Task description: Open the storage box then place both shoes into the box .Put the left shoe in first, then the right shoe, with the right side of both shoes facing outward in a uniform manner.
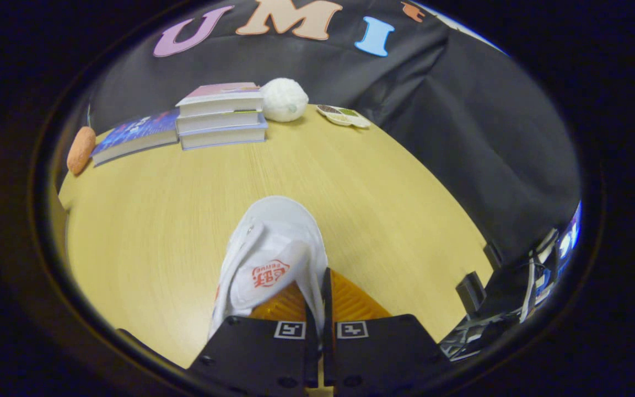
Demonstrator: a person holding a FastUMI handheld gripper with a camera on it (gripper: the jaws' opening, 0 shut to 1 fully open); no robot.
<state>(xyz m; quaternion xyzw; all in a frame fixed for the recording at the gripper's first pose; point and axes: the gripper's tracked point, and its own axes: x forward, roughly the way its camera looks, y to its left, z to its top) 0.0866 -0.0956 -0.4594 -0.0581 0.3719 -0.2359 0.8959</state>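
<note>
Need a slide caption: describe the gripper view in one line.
The tool shut on the side wall of a white shoe above the wooden table, books beyond.

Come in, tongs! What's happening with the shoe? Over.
Tongs shut on white shoe's side wall. Shoe over bare table, toe pointing ahead. Path clear; books far off.
</note>
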